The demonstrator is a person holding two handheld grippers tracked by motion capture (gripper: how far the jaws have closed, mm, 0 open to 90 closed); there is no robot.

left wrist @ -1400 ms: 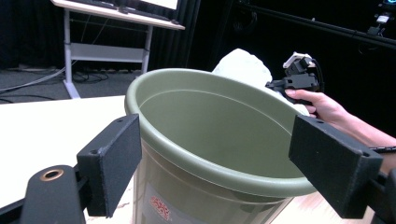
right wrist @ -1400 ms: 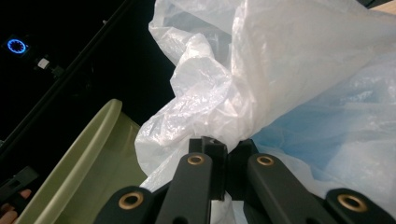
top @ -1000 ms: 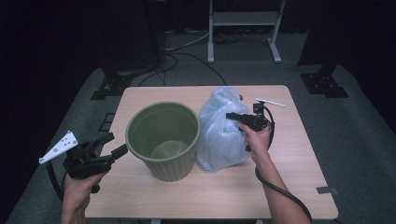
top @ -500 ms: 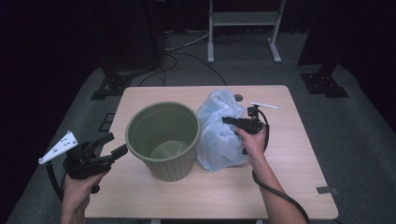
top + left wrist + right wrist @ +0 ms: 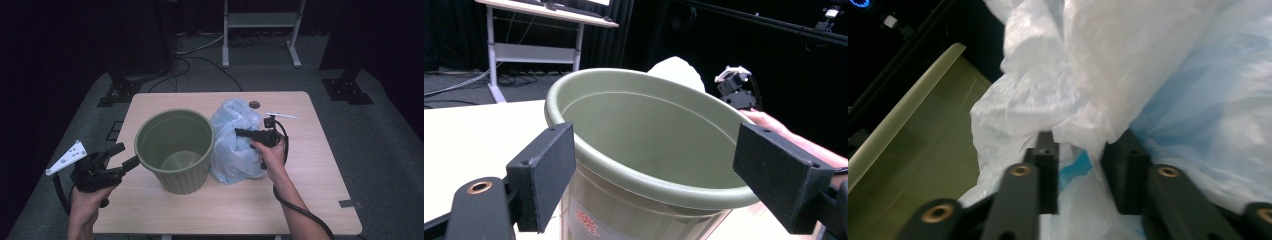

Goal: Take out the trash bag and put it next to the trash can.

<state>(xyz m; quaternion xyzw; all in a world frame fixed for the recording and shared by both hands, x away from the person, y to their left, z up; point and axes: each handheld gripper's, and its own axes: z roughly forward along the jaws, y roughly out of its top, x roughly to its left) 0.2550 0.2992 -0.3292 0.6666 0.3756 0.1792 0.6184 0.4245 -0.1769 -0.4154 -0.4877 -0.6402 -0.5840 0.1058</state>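
bag point(image 5: 235, 145): upright, long axis vertical | touching bin point(image 5: 175, 150) | right tongs point(image 5: 1080, 172): opening, film between

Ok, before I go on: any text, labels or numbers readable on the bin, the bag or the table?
Green bin: a sticker low on its wall with a small red mark, too small and blurred to read.
Plastic bag: no print visible.
Table: no readable text.

bin point(image 5: 175, 150) left of bag point(image 5: 235, 145), touching
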